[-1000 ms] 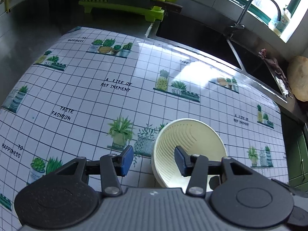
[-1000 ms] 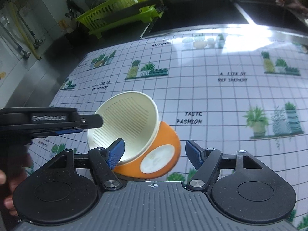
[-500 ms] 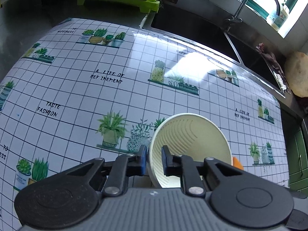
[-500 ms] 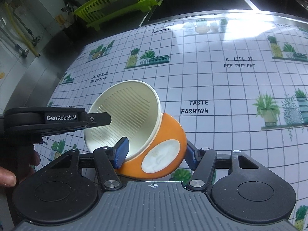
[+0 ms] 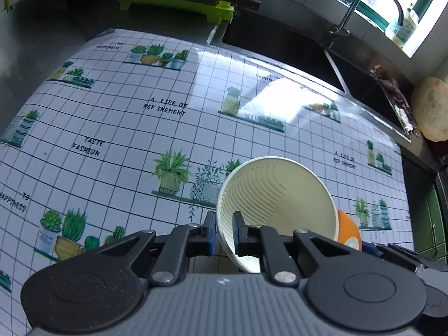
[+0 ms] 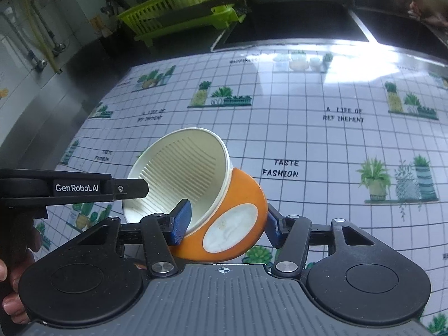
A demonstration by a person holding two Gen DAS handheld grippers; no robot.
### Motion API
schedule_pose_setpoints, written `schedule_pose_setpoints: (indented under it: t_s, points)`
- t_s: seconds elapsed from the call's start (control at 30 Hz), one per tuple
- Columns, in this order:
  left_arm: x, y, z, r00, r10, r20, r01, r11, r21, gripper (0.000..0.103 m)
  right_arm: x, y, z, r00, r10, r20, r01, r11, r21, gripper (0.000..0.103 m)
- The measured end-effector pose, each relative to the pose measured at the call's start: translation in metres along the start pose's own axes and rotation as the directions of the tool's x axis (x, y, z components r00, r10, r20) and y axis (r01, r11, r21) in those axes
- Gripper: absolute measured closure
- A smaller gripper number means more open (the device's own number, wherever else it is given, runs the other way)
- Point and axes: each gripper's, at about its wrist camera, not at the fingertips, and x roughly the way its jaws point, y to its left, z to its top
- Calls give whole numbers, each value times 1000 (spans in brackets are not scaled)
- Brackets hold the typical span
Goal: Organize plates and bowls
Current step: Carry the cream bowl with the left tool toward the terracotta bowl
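Note:
A cream ribbed bowl [image 5: 277, 201] sits nested in an orange bowl [image 5: 347, 231], both tilted above the patterned counter. My left gripper [image 5: 224, 236] is shut on the cream bowl's rim, one finger inside and one outside. In the right wrist view the cream bowl [image 6: 179, 173] lies in the orange bowl [image 6: 240, 218]. My right gripper [image 6: 226, 224] is shut on the two bowls, one finger inside the cream bowl and one against the orange bowl's outside. The left gripper's finger [image 6: 131, 189] shows at the cream bowl's left rim.
The counter wears a white grid cloth [image 5: 168, 128] with plant prints. A green dish rack [image 6: 179, 14] with white dishes stands at the back. A dark sink [image 5: 280, 44] with a tap [image 5: 369, 2] lies behind the cloth.
My left gripper closed from open onto the cream bowl's rim. My right gripper closed from open onto the nested bowls. The bowls rose slightly with both grippers.

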Motion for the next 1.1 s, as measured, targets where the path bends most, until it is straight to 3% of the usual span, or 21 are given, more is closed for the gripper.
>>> schedule_pose_setpoints:
  t_s: [0.63, 1.1]
  points:
    - [-93, -2, -33, 995, -44, 90, 43, 999, 15, 92, -81, 38, -23, 991, 8, 131, 3, 996, -85, 47]
    - [-117, 8, -84, 997, -20, 73, 17, 999, 41, 92, -89, 48, -71, 994, 34, 108, -27, 998, -65, 47]
